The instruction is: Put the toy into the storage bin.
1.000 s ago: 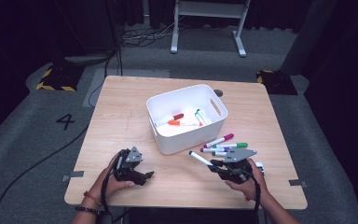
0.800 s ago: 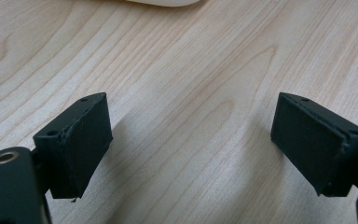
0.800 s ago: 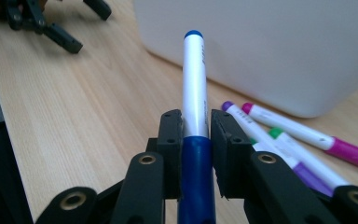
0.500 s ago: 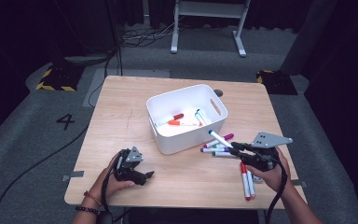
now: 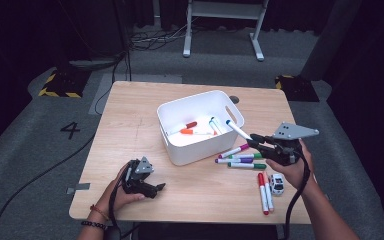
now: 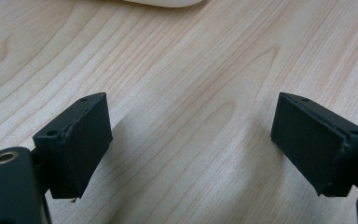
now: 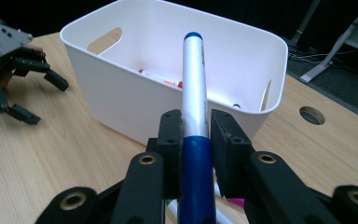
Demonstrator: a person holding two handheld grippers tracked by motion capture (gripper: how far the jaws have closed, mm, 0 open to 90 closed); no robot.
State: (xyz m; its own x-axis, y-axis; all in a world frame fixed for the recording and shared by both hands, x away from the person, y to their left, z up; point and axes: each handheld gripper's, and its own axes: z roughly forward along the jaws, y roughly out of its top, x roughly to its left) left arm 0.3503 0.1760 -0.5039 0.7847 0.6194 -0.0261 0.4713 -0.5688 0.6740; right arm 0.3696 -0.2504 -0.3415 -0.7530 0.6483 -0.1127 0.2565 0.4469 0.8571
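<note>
**Blue marker lifted to the bin's rim**

Half a second ago the right gripper [image 5: 254, 141] held the blue marker [image 5: 237, 129] low over the loose markers; it has since risen and moved toward the white bin [image 5: 197, 127]. The marker's tip now reaches over the bin's right rim. In the right gripper view its jaws are clamped on the blue marker [image 7: 195, 121], which points up and away toward the bin [image 7: 121, 100]. The left gripper [image 5: 152, 189] has not moved: it rests on the table [image 5: 130, 125] near the front left edge, jaws spread wide with only bare wood between them.

Inside the bin lie a red marker [image 5: 185, 127], an orange marker [image 5: 192, 132] and a blue-capped marker [image 5: 213, 125], leaving its right part free. Just right of the bin, below the raised gripper, a pink marker [image 5: 233, 151], a purple marker [image 5: 234, 160] and a green marker [image 5: 246, 165] lie close together. Nearer the front edge sit two red markers [image 5: 264, 192] side by side, with a small white toy car [image 5: 277, 183] just beside them. The tabletop between the two grippers and left of the bin is open wood.
</note>
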